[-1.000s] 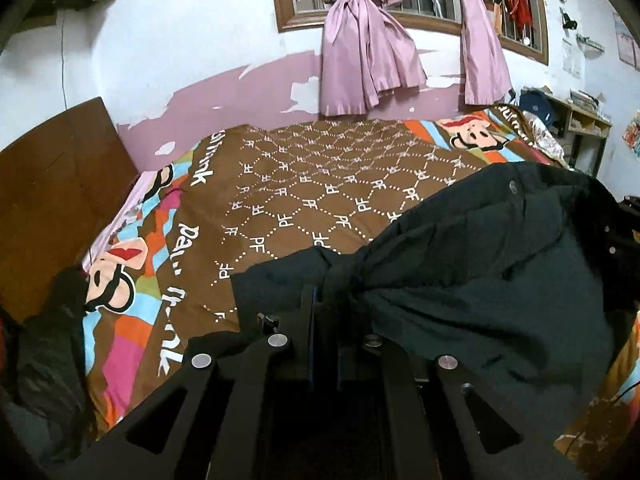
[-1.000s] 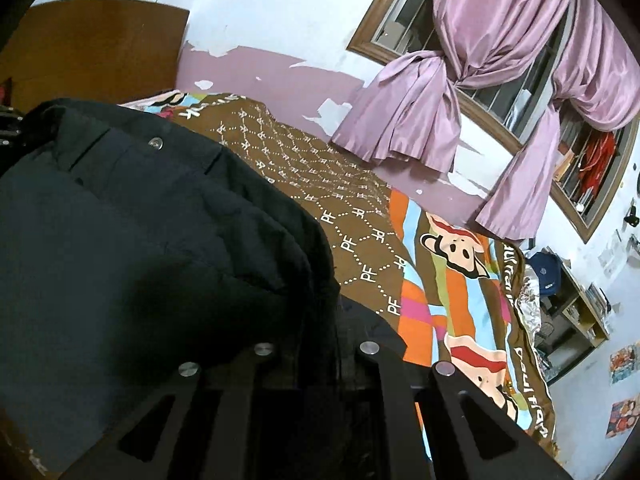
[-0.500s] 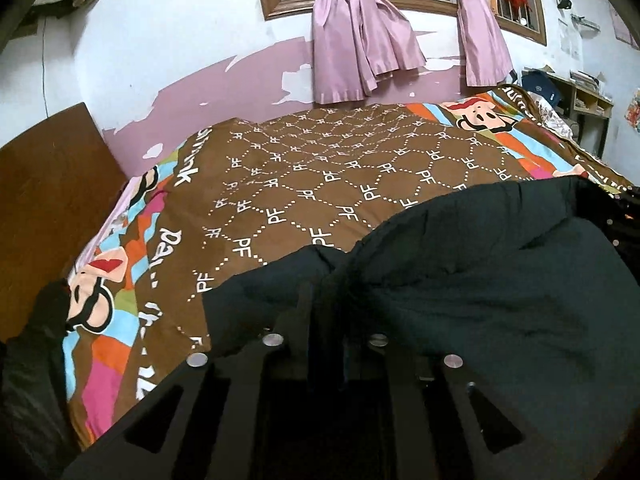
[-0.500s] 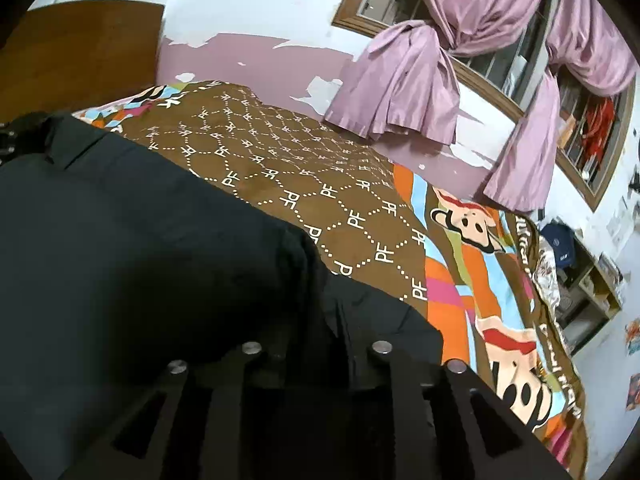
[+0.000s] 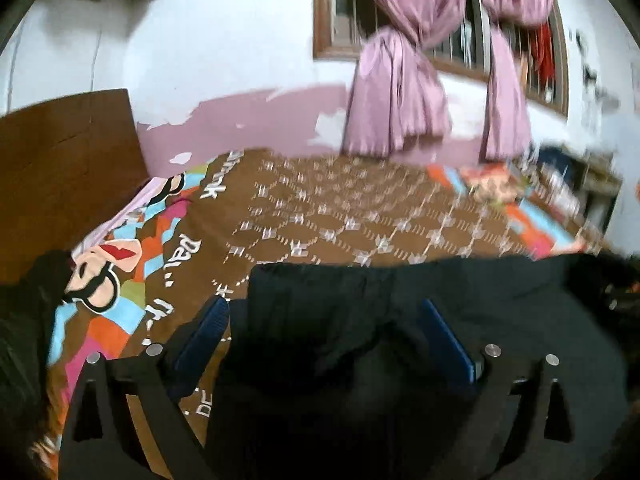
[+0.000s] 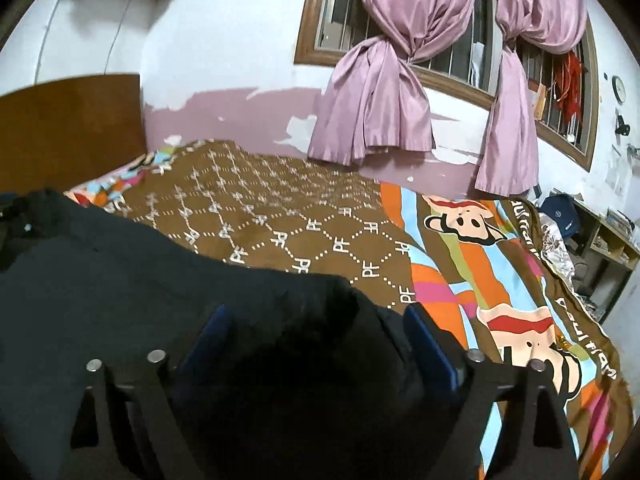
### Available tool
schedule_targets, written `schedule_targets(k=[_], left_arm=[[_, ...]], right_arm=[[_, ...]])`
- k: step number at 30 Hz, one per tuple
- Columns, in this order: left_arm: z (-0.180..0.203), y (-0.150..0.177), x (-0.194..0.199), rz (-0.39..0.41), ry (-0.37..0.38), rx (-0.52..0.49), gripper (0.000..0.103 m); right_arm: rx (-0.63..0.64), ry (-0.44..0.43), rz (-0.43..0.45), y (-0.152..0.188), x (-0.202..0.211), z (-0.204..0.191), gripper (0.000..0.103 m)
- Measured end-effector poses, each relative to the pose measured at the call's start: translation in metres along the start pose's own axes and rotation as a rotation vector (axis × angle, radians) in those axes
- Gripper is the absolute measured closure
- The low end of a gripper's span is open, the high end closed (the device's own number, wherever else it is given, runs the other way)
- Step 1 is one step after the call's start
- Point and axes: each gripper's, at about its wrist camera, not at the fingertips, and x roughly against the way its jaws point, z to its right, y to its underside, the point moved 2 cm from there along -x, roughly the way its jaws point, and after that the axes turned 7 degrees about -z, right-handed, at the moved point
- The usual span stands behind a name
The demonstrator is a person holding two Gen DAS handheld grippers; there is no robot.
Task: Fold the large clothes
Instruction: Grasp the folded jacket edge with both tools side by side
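The brown bedspread bears repeated white "PF" marks.

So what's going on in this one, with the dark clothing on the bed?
A person with a gripper in each hand is folding a large dark garment on a bed with a brown patterned bedspread. Both grippers have just been opening: the left gripper and the right gripper now stand wide, their blue fingers apart and not pressing on the cloth. The garment lies on the bedspread between and beneath them, apparently just released.
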Motion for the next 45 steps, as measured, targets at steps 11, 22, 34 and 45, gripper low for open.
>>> schedule_targets(k=[11, 22, 34, 45], left_arm=[[0.036, 0.019, 0.033, -0.022, 0.152, -0.031, 0.009], [0.093, 0.05, 0.001, -0.06, 0.161, -0.265, 0.006], [0.068, 0.023, -0.048, -0.176, 0.144, -0.128, 0.001], [0.046, -0.002, -0.087, -0.262, 0.148, -0.023, 0.001]], right_arm=[[-0.033, -0.184, -0.023, 0.034, 0.033, -0.024, 0.006], [0.028, -0.222, -0.103, 0.046, -0.006, -0.041, 0.0], [-0.039, -0.092, -0.214, 0.016, -0.066, -0.023, 0.0], [-0.083, -0.092, -0.27, 0.009, -0.101, -0.004, 0.0]])
